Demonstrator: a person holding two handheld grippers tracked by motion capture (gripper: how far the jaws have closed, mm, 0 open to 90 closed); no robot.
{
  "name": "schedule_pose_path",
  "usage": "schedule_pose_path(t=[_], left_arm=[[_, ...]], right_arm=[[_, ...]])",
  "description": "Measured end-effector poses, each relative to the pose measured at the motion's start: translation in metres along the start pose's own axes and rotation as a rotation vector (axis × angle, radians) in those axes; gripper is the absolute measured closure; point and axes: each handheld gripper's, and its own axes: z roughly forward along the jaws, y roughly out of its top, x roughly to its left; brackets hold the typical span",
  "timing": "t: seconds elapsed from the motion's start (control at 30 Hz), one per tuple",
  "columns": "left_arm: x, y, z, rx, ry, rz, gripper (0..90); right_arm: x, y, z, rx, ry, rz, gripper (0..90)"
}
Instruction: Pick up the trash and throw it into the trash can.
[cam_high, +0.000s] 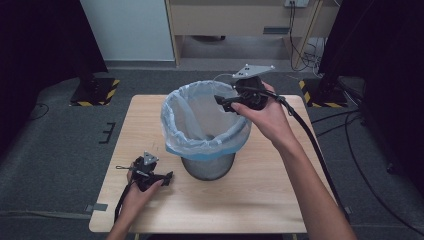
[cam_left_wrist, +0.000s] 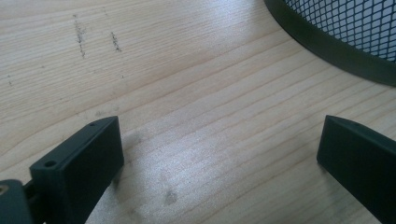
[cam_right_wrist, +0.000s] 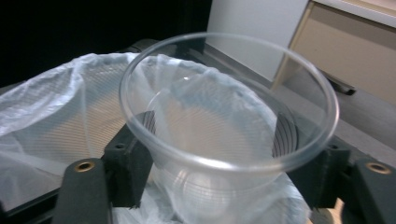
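Clear plastic cup (cam_right_wrist: 229, 121) clamped between the fingers (cam_right_wrist: 128, 163) of the right gripper (cam_high: 235, 102), rim toward the camera, held over the far right edge of the wire bin (cam_high: 207, 167) with its pale plastic liner (cam_high: 200, 145). Pickup done, carry apparently near its end; drop into the liner not yet made. Left to do, by the look of it: bring the cup a little farther over the opening, then let go. Left gripper (cam_high: 167, 177) resting low on the tabletop (cam_high: 260, 200) near the bin's base, fingers (cam_left_wrist: 81, 158) spread wide, grasping nothing, bare wood between them. No other rubbish visible on the tabletop.
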Motion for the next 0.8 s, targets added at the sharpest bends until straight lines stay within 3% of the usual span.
schedule_pose_path(t=[0.1,0.2,0.4,0.8], left_arm=[[0.0,0.0,0.0,0.0,0.0,0.0,0.0],[0.0,0.0,0.0,0.0,0.0,0.0,0.0],[0.0,0.0,0.0,0.0,0.0,0.001,0.0],[0.0,0.0,0.0,0.0,0.0,0.0,0.0]], right_arm=[[0.0015,-0.0004,0.0014,0.004,0.023,0.028,14.9],[0.0024,-0.0007,0.0016,-0.002,0.029,0.029,10.8],[0.0032,-0.0014,0.0025,0.004,0.032,0.023,8.5],[-0.0015,-0.003,0.0066,0.02,-0.024,0.034,6.3]])
